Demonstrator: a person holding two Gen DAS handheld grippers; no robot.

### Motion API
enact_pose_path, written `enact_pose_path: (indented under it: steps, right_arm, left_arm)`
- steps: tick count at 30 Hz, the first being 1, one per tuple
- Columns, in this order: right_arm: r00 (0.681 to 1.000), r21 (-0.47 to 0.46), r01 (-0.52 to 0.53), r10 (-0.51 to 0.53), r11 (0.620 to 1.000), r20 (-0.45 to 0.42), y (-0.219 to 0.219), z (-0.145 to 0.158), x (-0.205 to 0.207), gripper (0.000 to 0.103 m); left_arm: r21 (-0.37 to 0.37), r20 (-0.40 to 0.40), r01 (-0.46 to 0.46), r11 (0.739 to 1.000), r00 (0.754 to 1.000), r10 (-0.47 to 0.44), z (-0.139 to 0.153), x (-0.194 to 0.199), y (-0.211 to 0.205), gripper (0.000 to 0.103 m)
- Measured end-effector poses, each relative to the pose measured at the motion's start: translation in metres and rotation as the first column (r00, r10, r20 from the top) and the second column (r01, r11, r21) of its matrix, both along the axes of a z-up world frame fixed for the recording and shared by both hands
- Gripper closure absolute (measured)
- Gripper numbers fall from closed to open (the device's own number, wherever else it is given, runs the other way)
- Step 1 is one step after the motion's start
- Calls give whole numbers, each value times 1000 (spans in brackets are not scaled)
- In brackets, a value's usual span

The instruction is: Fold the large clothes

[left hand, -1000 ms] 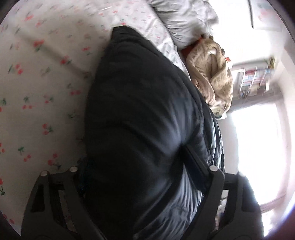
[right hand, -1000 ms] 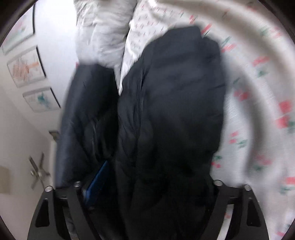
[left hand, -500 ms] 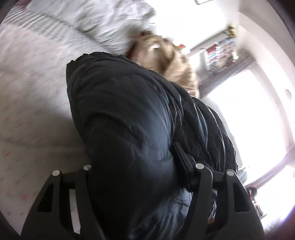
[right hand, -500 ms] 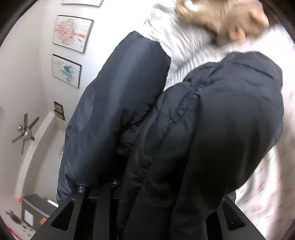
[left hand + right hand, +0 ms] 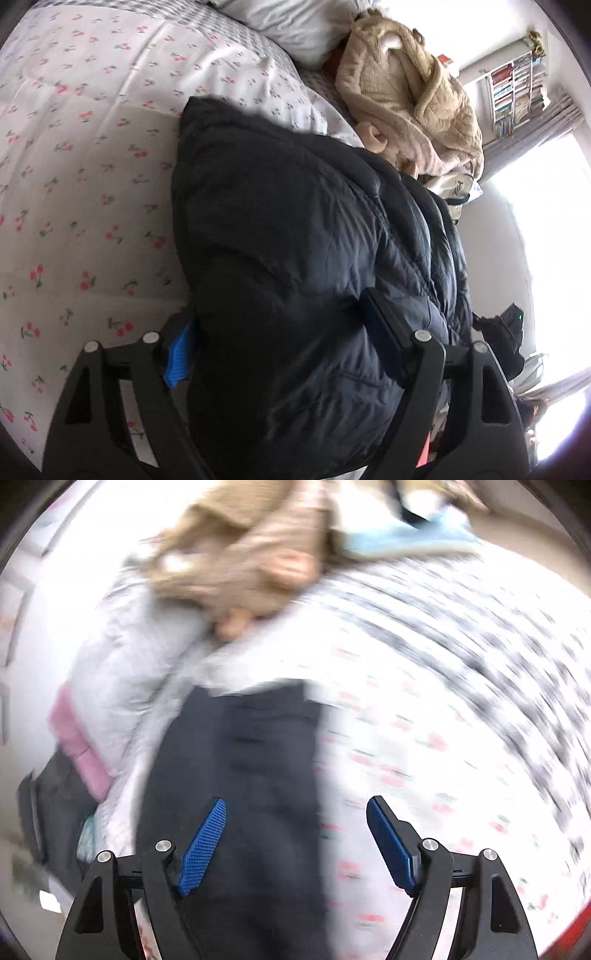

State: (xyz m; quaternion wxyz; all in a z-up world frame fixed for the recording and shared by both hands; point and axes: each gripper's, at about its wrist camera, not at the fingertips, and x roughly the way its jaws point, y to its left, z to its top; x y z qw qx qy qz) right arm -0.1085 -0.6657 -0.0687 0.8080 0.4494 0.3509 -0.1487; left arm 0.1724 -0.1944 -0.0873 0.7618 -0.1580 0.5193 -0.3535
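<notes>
- Your left hand-held gripper straddles a thick bunch of the dark puffy jacket; its jaws are opening, and the padding fills the whole gap between them. The right-side pad still sinks into the fabric, while the blue pad on the other side shows only at its edge, so the bundle looks pressed from both sides for now.
- Your right hand-held gripper is released: its jaws are opening, both blue pads stand bare and well apart, and nothing is pinched between them. The view is smeared by motion blur.
- Under that gripper the jacket lies as a dark strip running away from you, passing beneath the gap without touching either pad.
- The jacket rests on the bed, on a white sheet printed with small cherries, bunched into a bulky heap along the right side of the mattress in the left wrist view.
- Beyond the jacket, near the head of the bed, lies a beige fleece robe, just past the jacket's far end.
- A pale pillow sits beside the robe, at the top of the bed.
- Farthest off, a bookshelf stands against the wall next to a bright window.
</notes>
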Motion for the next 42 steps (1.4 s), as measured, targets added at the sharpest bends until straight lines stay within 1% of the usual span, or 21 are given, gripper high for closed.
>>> enact_pose_path:
  steps: [1, 3, 5, 6, 7, 10, 11, 12, 15, 16, 18, 20, 22, 24, 28, 30, 31, 33, 36, 40, 42]
  right_arm:
    - [1000, 3, -6, 6, 1000, 20, 2, 5, -1, 23]
    - [999, -38, -20, 22, 999, 39, 10, 19, -6, 23]
    - [997, -100, -49, 54, 994, 48, 20, 33, -21, 23]
    - [996, -138, -65, 73, 988, 50, 36, 45, -20, 23]
    - [995, -168, -75, 85, 983, 56, 54, 60, -9, 23]
    - [989, -258, -122, 140, 958, 53, 100, 83, 2, 22]
    - [988, -285, -133, 150, 949, 38, 117, 94, 6, 19]
    - [989, -309, -137, 150, 941, 18, 131, 97, 6, 17]
    - [987, -383, -159, 159, 910, -33, 171, 101, 6, 17]
    - [986, -407, -167, 159, 898, -52, 184, 102, 5, 17]
    - [983, -439, -184, 163, 880, -86, 204, 100, 0, 17]
    - [979, -455, -204, 169, 867, -117, 223, 93, -6, 16]
    - [977, -464, -211, 164, 860, -139, 239, 84, -12, 16]
    - [973, -481, -223, 162, 848, -164, 255, 74, -18, 16]
    - [966, -533, -238, 141, 812, -217, 279, 45, -22, 16]
    - [961, -546, -239, 114, 803, -253, 287, 26, -23, 16]
    - [951, -538, -258, 113, 802, -288, 290, 18, -21, 16]
    - [941, -545, -291, 131, 786, -313, 295, 16, -18, 16]
    - [945, -589, -279, 108, 759, -308, 298, 19, -16, 16]
    - [942, -585, -276, 92, 763, -324, 294, 15, -17, 16]
    - [941, -593, -275, 85, 757, -327, 294, 15, -17, 16]
  left_arm:
    - [-1, 7, 0, 1000, 1000, 0, 1, -3, 5, 23]
    - [16, 34, 1, 1000, 999, -1, 8, -10, 13, 23]
    - [52, 91, -7, 999, 996, 2, 25, -22, 19, 21]
    - [76, 123, -11, 997, 992, 2, 32, -27, 21, 20]
    - [112, 161, -21, 994, 987, 3, 43, -35, 23, 17]
    - [225, 243, -71, 972, 970, 15, 62, -54, 22, 6]
    - [252, 263, -76, 965, 965, 7, 67, -63, 23, 2]
    - [280, 282, -82, 956, 959, 0, 72, -73, 23, 2]
    - [373, 334, -109, 921, 942, -24, 83, -106, 25, 1]
    - [407, 353, -121, 906, 935, -34, 85, -121, 27, 1]
    - [440, 364, -127, 889, 930, -47, 87, -141, 30, 1]
    - [457, 354, -126, 880, 934, -50, 86, -157, 31, 1]
    - [457, 343, -122, 881, 938, -48, 82, -171, 35, 1]
    - [446, 351, -143, 884, 936, -26, 77, -183, 40, 1]
    - [438, 348, -178, 881, 937, 16, 60, -193, 45, 1]
    - [456, 337, -190, 869, 941, 29, 47, -194, 46, 1]
    - [465, 332, -195, 864, 943, 34, 41, -193, 46, 1]
    - [472, 313, -195, 860, 949, 43, 32, -192, 46, 1]
    - [463, 297, -183, 867, 954, 43, 28, -192, 43, 1]
    - [478, 321, -174, 861, 947, 13, 26, -198, 36, 1]
    - [482, 327, -168, 860, 945, 1, 26, -201, 31, 1]
